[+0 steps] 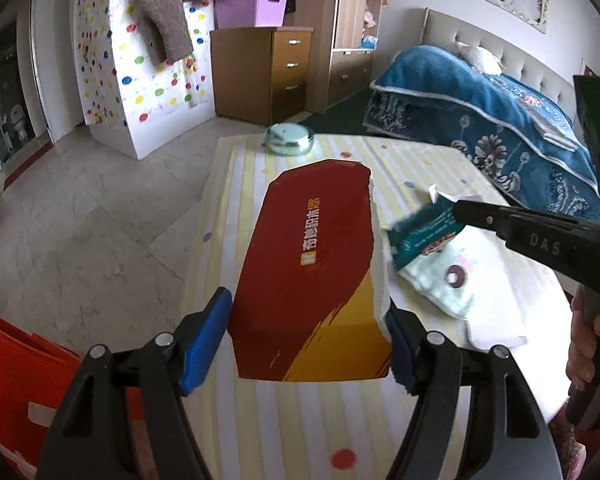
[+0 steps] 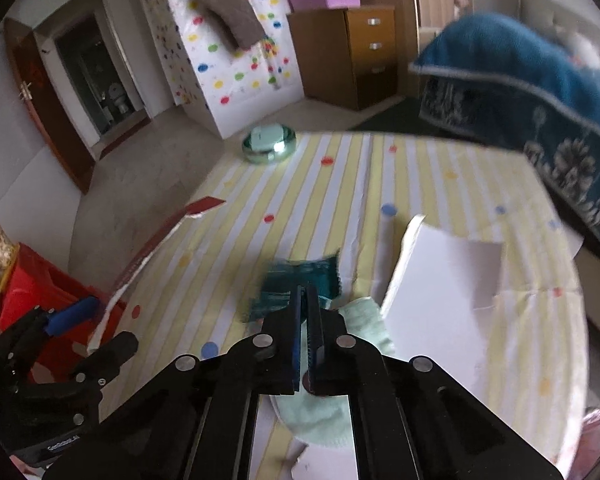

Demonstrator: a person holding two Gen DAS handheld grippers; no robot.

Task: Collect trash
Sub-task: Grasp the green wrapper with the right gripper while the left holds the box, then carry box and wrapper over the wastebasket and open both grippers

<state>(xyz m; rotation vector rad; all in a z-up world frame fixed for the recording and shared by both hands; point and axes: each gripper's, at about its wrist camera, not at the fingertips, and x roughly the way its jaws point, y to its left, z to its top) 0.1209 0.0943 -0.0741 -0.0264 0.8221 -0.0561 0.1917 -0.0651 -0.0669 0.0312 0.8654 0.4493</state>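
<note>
A red and yellow paper bag [image 1: 312, 256] stands open-end up over the striped table, and my left gripper [image 1: 306, 320] is shut on it, a blue pad against each side. In the right wrist view the bag [image 2: 160, 240] shows edge-on at the left, lifted off the cloth. A crumpled teal snack wrapper [image 2: 292, 280] is pinched at its near edge by my right gripper [image 2: 306, 294], whose jaws stand tight together. From the left wrist view that gripper [image 1: 458, 208] reaches in from the right, with the wrapper [image 1: 416, 240] just beside the bag's right edge.
A pale green cloth [image 1: 448, 280] and a white paper sheet [image 2: 440, 280] lie on the yellow striped tablecloth [image 2: 340, 184]. A round green tin [image 2: 269, 143] sits at the far edge. A red bin [image 2: 32, 292] stands left of the table, and a blue-quilted bed [image 1: 480, 100] lies to the right.
</note>
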